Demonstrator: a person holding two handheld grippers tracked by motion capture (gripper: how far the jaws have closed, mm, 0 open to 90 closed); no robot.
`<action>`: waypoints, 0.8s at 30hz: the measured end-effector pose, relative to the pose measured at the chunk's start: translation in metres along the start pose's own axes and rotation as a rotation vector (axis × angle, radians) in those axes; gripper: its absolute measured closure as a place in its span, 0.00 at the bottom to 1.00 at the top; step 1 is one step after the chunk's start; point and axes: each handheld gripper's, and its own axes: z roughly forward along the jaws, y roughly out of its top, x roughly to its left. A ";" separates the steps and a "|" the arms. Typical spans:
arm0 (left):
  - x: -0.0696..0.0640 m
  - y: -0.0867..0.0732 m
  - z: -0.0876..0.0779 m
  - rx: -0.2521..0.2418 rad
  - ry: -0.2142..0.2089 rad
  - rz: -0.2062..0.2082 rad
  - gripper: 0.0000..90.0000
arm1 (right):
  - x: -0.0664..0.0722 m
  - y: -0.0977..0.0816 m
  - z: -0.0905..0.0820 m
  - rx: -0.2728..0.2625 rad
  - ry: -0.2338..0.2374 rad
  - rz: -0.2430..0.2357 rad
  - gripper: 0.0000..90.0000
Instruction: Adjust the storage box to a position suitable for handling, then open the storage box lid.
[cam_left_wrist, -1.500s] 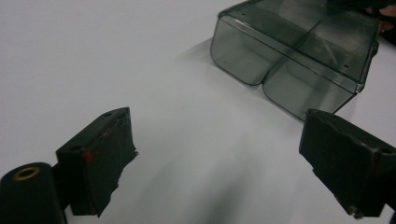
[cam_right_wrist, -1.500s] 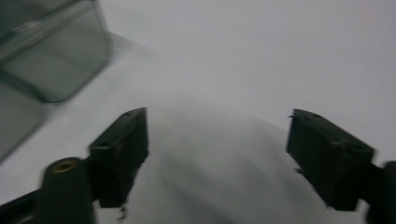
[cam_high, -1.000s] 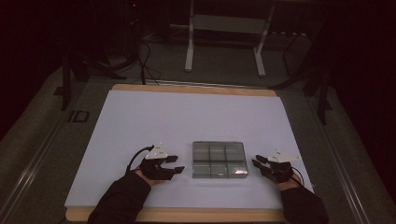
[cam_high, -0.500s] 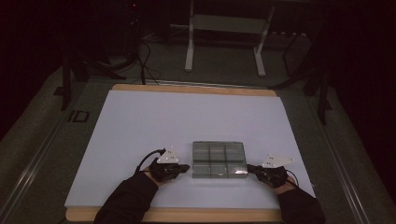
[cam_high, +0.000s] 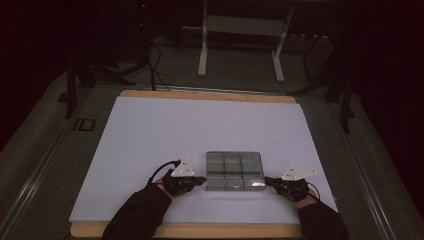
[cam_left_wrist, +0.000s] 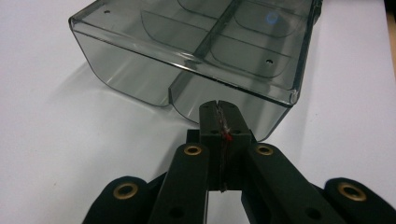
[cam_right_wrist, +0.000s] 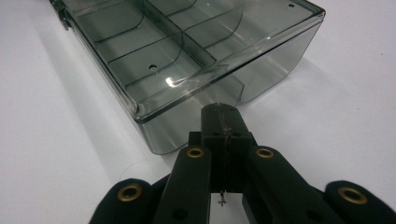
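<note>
Nearest the camera in the high view, two dark sleeves enter from the bottom edge, each hand holding a gripper. The left gripper (cam_high: 199, 180) lies at about 7 o'clock on the white sheet (cam_high: 150, 135); the right gripper (cam_high: 270, 181) lies at about 5 o'clock. In the left gripper view, the jaws of the left gripper (cam_left_wrist: 218, 112) are pressed fully together with nothing between them, their tips at the near wall of a smoky clear plastic box (cam_left_wrist: 196, 51); contact cannot be judged. In the right gripper view, the right gripper (cam_right_wrist: 222, 114) likewise has its jaws fully together and empty, tips close against the side wall of the box (cam_right_wrist: 187, 60).

The box (cam_high: 234, 171), divided into compartments, sits flat between the two grippers, toward 6 o'clock on the sheet. Beyond it, the sheet covers a wooden table (cam_high: 210, 96). At 12 o'clock, on the dark floor, stands a pale metal frame (cam_high: 240, 35).
</note>
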 end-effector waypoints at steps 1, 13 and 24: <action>0.000 0.001 0.000 -0.002 -0.001 -0.001 1.00 | 0.000 0.000 0.000 0.002 0.000 -0.001 1.00; -0.002 0.004 -0.007 -0.026 -0.007 0.009 1.00 | 0.000 0.006 -0.008 -0.030 0.005 -0.007 1.00; -0.003 0.010 -0.008 -0.032 -0.007 0.027 1.00 | 0.002 0.013 -0.012 -0.051 0.014 -0.016 1.00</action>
